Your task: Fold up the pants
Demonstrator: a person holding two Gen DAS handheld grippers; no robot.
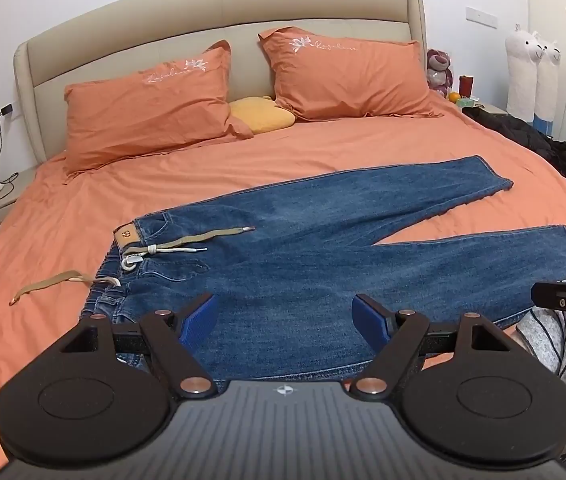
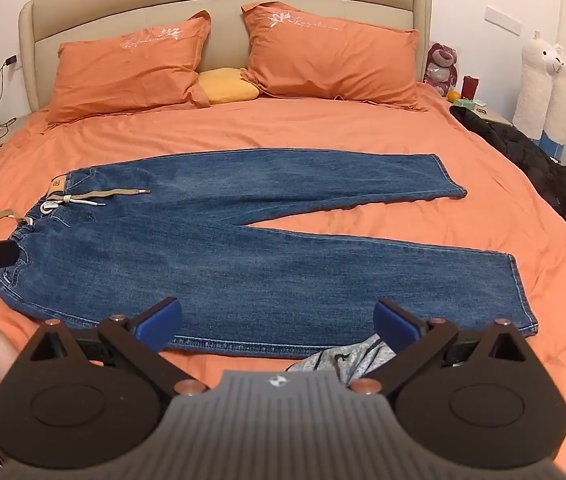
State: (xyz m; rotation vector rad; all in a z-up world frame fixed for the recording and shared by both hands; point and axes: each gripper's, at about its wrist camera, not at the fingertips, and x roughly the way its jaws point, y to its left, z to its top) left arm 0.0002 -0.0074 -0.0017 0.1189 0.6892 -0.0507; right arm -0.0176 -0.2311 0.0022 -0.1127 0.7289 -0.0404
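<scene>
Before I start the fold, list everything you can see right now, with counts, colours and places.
jeans: one, blue denim, spread flat on the bed, waistband left, legs splayed right
drawstring: one, khaki, ends loose at the waistband
bed sheet: one, orange, under the jeans
pillows: two, orange, against the headboard
cushion: one, yellow, between the pillows
headboard: one, beige
dark garment: one, black, right bed edge
plush bear: one, pink, right nightstand
alpaca plush: two heads, white, right wall
left gripper: one, black with blue pads, open, above the near waist area
right gripper: one, same, open, above the near leg
</scene>
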